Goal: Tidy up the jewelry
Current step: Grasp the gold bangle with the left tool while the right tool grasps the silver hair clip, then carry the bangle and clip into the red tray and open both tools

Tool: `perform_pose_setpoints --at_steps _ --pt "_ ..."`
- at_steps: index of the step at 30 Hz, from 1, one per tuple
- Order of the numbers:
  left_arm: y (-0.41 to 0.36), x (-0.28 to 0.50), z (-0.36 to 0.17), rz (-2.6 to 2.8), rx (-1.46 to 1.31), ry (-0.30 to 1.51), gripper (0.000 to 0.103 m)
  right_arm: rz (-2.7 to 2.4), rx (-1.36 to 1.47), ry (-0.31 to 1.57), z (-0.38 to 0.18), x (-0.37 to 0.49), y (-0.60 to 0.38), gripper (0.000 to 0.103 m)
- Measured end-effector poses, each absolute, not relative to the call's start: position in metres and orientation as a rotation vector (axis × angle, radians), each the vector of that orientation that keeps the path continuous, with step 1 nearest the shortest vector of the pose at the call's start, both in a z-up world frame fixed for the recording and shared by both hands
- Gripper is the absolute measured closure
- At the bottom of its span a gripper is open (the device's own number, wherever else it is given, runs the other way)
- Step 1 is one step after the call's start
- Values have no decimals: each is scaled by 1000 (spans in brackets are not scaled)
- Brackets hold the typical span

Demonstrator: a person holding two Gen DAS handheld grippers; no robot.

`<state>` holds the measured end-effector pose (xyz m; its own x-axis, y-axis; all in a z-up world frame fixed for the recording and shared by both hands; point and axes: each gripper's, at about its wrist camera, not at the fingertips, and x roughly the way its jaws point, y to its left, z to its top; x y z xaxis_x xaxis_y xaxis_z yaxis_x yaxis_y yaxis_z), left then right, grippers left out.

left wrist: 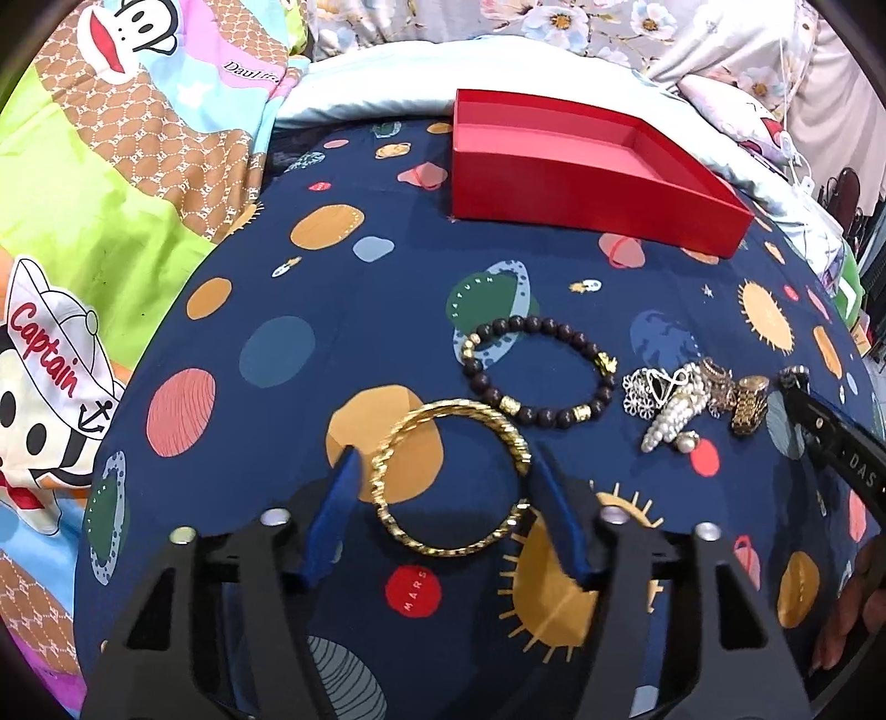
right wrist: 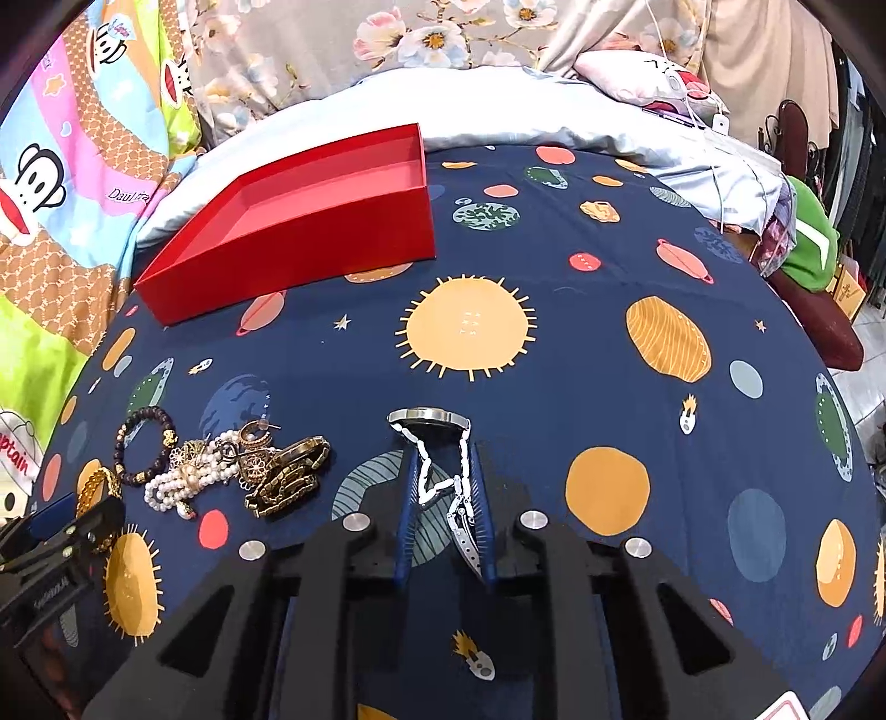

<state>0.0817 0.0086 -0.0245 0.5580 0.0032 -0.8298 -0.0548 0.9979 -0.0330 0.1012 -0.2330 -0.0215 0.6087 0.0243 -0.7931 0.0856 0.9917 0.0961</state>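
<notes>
- Left claw [left wrist: 437,471] clamped across the gold bangle [left wrist: 451,479] — stiff, slippery; grip its sides.
- Right claw [right wrist: 443,487] clamped on the watch [right wrist: 443,465] strap; floppy links, face just beyond the tips.

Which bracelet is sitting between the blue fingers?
The gold bangle, between the left gripper fingers. The dark beaded bracelet lies farther off, nearer the red box.

A bedroom at home — a bed [right wrist: 609,343] under a navy planet-print sheet, a cartoon-monkey quilt [left wrist: 111,194] and floral bedding [right wrist: 360,50] heaped behind, a pillow [right wrist: 626,72] at its head.
</notes>
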Motion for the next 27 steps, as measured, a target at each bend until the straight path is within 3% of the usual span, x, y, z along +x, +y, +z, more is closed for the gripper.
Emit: perform_pose_setpoints --at_steps 27 --pt "17 74 18 -35 -101 922 49 25 178 848 30 81 -234 86"
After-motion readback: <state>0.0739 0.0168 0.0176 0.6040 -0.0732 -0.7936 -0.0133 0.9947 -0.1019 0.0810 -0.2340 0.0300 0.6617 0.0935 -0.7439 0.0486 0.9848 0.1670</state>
